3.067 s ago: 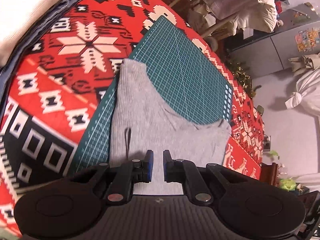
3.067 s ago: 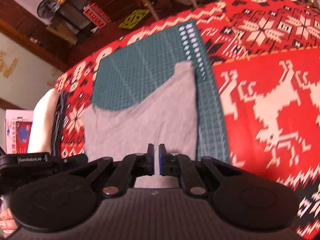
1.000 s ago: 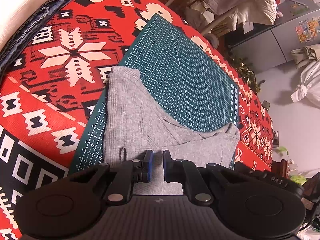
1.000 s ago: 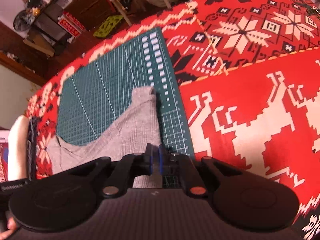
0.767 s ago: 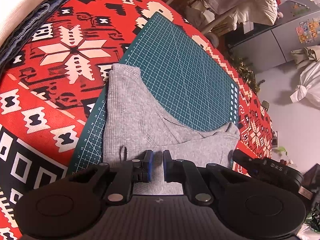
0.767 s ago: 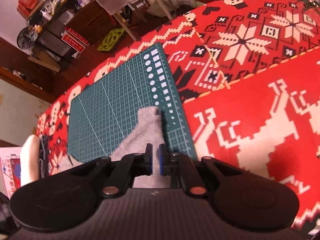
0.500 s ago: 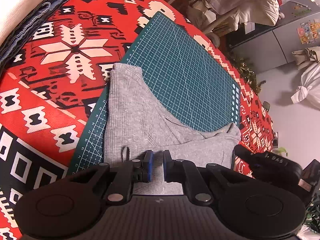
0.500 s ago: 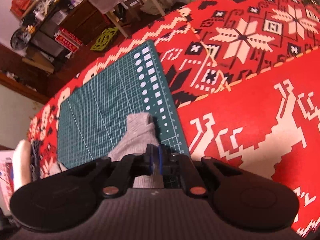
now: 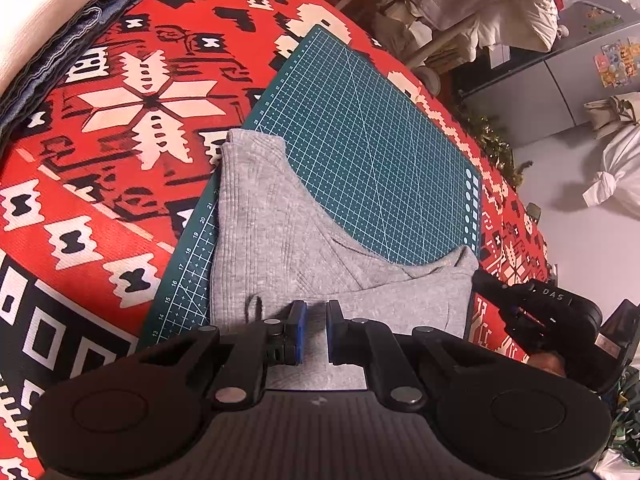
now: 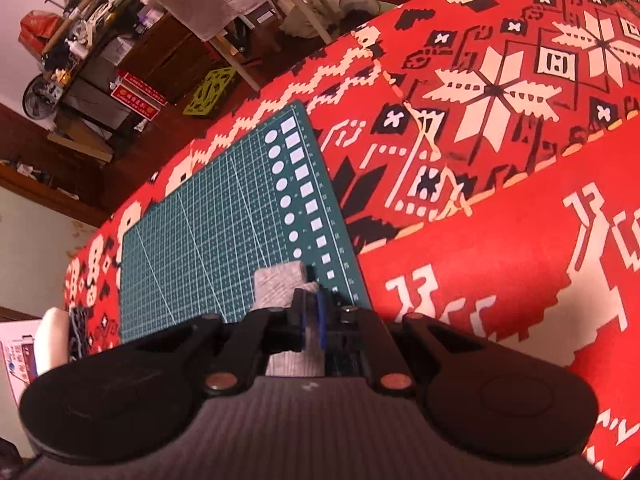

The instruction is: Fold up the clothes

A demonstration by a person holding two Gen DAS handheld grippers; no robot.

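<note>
A grey ribbed top (image 9: 280,240) is lying on a green cutting mat (image 9: 372,152) with a white grid, and the mat is sitting on a red tablecloth (image 9: 80,184) patterned with white and black snowflakes and reindeer. The top is covering the near part of the mat. One strap is reaching up along the mat's left edge, and the other strap is bunching at the mat's right edge.

The left gripper (image 9: 313,332) is hovering low over the near hem of the top. Its blue-padded jaws are nearly closed, with only a narrow gap between them. Grey cloth is showing in that gap, but whether the pads are pinching it cannot be told from this view.

The right gripper (image 10: 311,322) is clenching a strip of the grey top between its jaws, and the strap's end is poking out just beyond the fingertips, over the right edge of the mat beside a column of white circles and squares. From the left wrist view, this gripper is appearing as a black tool at the top's right corner.

Folded blue denim (image 9: 60,52) and a white cloth (image 9: 36,4) are lying at the far left of the table. Shelves, a drying rack and white bundles are filling the room behind.
</note>
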